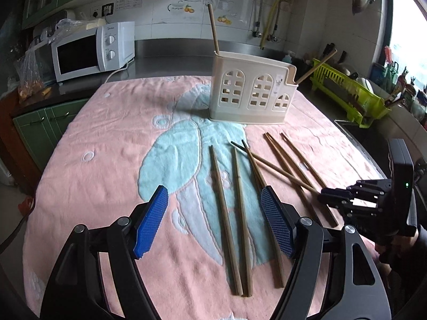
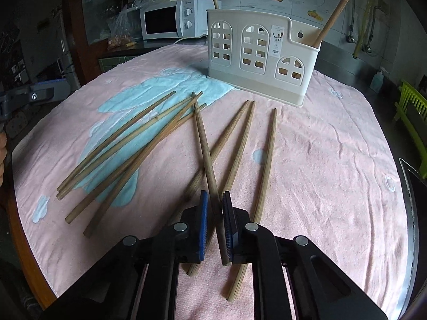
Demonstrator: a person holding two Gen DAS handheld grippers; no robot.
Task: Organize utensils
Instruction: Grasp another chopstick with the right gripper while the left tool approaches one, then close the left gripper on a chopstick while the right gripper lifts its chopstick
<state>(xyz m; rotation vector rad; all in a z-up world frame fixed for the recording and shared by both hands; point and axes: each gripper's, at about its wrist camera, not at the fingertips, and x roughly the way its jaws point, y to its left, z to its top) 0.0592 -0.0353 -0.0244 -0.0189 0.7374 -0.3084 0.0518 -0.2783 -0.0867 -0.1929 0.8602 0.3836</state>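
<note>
Kitchen desk under a pink towel (image 2: 320, 160). Holder (image 2: 263, 56) contains two chopsticks; seven lie loose. Right gripper (image 2: 214, 224) fingers pinch one chopstick (image 2: 204, 144). Left gripper (image 1: 213, 218) fingers spread, empty. Mostly unfinished.

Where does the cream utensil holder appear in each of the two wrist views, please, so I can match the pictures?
Left wrist view: the utensil holder stands upper centre, beyond the loose chopsticks, at the far end of the pink towel.
Right wrist view: the holder stands upper centre-right, beyond the right tool.
Shared landmark: the white microwave, behind and left of the holder in both.
</note>
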